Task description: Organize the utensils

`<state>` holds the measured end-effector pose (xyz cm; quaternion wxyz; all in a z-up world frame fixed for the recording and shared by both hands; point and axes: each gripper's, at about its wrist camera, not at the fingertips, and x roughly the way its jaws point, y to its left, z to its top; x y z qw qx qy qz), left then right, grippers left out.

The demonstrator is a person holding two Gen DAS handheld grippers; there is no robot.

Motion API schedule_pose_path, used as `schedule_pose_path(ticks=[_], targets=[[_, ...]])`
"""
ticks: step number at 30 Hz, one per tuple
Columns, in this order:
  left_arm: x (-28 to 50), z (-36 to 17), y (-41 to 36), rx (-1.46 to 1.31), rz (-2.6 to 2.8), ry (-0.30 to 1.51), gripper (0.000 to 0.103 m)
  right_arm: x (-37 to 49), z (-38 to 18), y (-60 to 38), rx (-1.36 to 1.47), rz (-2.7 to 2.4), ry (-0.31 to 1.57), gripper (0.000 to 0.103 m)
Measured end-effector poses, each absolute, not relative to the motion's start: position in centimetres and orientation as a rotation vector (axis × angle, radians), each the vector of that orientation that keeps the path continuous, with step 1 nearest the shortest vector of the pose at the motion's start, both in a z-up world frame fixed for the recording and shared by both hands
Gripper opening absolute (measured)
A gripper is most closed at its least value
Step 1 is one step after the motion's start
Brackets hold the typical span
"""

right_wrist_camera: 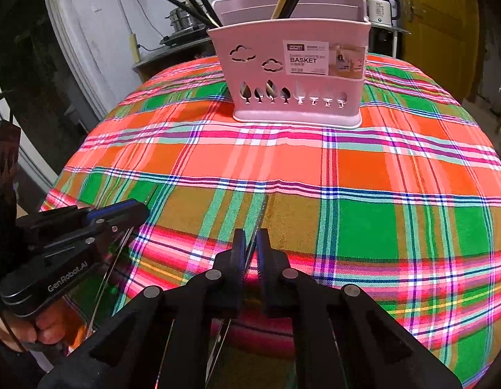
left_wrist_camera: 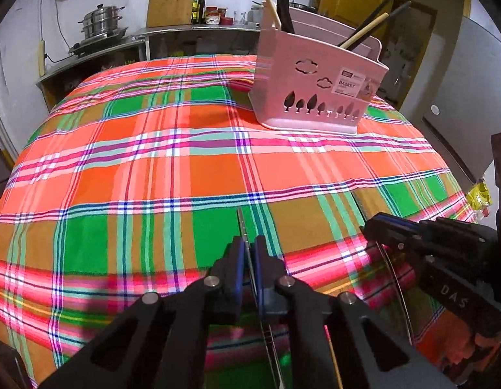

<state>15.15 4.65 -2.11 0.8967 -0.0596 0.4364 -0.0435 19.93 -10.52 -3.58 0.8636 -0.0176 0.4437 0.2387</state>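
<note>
Two thin metal utensils are in your grippers, one each. Your left gripper (left_wrist_camera: 248,253) has its blue-padded fingers (left_wrist_camera: 239,259) pressed together on a slim metal utensil (left_wrist_camera: 242,223), whose long axis runs straight along the fingers; its tip pokes out past them toward 12 o'clock, leaning a touch to 11, low over the plaid tablecloth (left_wrist_camera: 153,162). What kind of utensil it is cannot be told from the narrow strip on show. Your right gripper (right_wrist_camera: 252,249) is likewise clamped on a second slim metal utensil (right_wrist_camera: 260,217), its visible end aimed at 12 to 1 o'clock, toward the pink basket (right_wrist_camera: 315,97). In the left wrist view your right gripper (left_wrist_camera: 373,230) sits at 3 to 4 o'clock, just beside your left one, pointing across toward 9. The basket (left_wrist_camera: 315,97) stands upright on the cloth at the far side, at 1 o'clock from the left camera and dead ahead at 12 from the right, well apart from both grippers. Dark and wooden chopsticks (right_wrist_camera: 282,0) stand in it, fanning upward and outward. A steel pot (left_wrist_camera: 101,21) and a cutting board (left_wrist_camera: 171,0) sit on the back shelf.
</note>
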Motion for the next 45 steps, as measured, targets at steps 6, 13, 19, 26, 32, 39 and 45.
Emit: schedule_pose_path(ticks=[6, 13, 19, 26, 32, 39, 45], targets=[[15.2, -2.1, 4.4, -0.112, -0.084, 0.920, 0.008, 20.3, -3.6, -9.7, -0.079, 0.487, 0.943, 0.007], [15.1, -2.1, 3.9, -0.069, -0.065, 0.916, 0.008, 20.3, -3.6, -9.2, -0.111, 0.481, 0.932, 0.006], [15.2, -2.0, 3.9, -0.083, -0.074, 0.918, 0.006, 20.3, -3.2, -9.6, -0.079, 0.495, 0.929, 0.006], [15.0, -0.3, 3.7, -0.084, -0.100, 0.886, 0.005, 20.2, -1.3, -10.3, -0.050, 0.510, 0.882, 0.005], [14.9, 2.9, 4.1, -0.093, -0.117, 0.817, 0.005, 20.1, 1.1, -11.3, -0.015, 0.520, 0.825, 0.005], [15.0, 6.4, 4.6, -0.098, -0.131, 0.744, 0.005, 20.0, 3.8, -12.1, 0.007, 0.528, 0.751, 0.000], [14.9, 8.6, 4.8, -0.094, -0.142, 0.691, 0.005, 19.7, 6.0, -12.9, 0.014, 0.527, 0.687, 0.000]])
